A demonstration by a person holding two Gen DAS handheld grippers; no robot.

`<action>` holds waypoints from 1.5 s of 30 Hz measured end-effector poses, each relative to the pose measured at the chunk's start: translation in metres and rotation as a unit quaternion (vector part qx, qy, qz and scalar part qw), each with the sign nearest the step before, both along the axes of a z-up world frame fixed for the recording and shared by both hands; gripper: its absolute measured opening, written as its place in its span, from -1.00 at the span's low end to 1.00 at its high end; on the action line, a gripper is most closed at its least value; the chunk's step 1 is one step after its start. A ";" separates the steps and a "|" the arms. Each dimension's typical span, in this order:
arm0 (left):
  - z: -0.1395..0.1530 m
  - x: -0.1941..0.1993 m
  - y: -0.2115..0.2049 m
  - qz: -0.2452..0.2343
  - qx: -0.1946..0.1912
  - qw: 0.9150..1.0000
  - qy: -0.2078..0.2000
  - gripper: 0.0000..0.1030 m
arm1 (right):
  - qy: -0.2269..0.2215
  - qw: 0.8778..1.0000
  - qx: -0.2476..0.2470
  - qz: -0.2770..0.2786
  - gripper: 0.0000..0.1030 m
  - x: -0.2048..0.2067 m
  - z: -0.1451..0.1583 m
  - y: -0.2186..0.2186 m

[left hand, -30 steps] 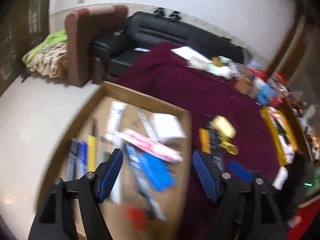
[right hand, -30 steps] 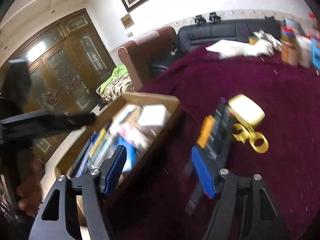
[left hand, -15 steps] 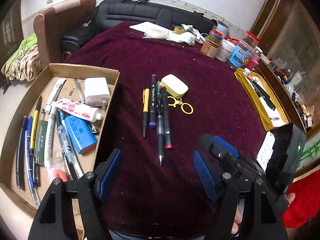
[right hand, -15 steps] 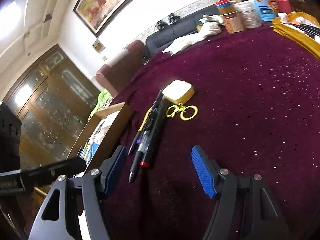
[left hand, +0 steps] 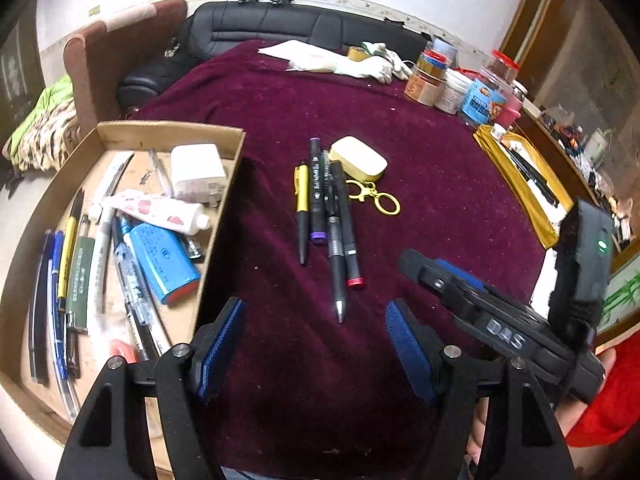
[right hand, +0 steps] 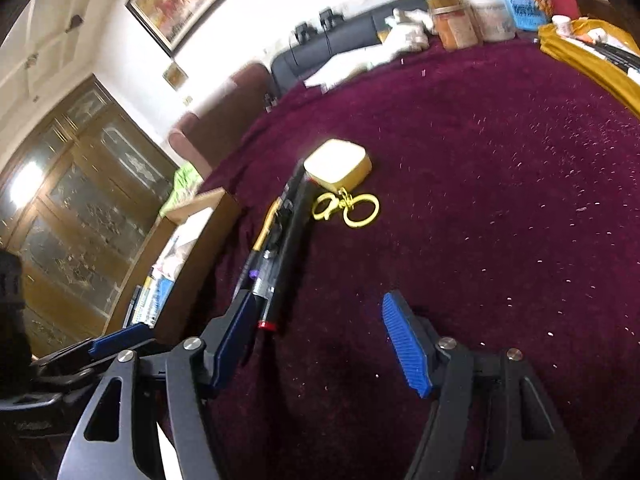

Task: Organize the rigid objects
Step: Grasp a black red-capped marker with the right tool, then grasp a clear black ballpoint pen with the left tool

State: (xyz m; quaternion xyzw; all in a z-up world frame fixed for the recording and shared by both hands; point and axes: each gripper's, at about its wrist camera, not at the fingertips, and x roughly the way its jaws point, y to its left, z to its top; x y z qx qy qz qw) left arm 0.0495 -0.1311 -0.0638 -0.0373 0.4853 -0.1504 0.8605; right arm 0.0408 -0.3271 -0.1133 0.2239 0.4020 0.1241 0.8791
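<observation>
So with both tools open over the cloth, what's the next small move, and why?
Probably ease the left tool forward and down onto the nearest pen. Four pens lie loose on the cloth beside the box, which already holds pens; that pen's tip points at the open left tool. The right tool is open and empty too.

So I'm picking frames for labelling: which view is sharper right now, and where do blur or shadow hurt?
Left wrist view: sharp, print on the pens readable, but the cardboard box wall shadows the cloth beside it. Right wrist view: softer, the jars at the far edge smeared, bright glare at the cabinet. Fisheye bending in both.
</observation>
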 end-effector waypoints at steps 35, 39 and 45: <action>0.002 0.003 -0.026 -0.053 -0.007 0.999 -0.008 0.46 | 0.018 0.990 -0.138 0.014 -0.72 -0.003 -0.006 0.003; -0.011 0.023 -0.027 -0.048 -0.005 0.998 0.027 0.12 | 0.001 0.987 -0.158 -0.001 -0.72 -0.005 -0.002 0.007; -0.018 0.046 -0.043 -0.066 0.014 0.997 0.044 -0.25 | -0.016 0.986 -0.162 -0.024 -0.72 -0.012 0.002 0.003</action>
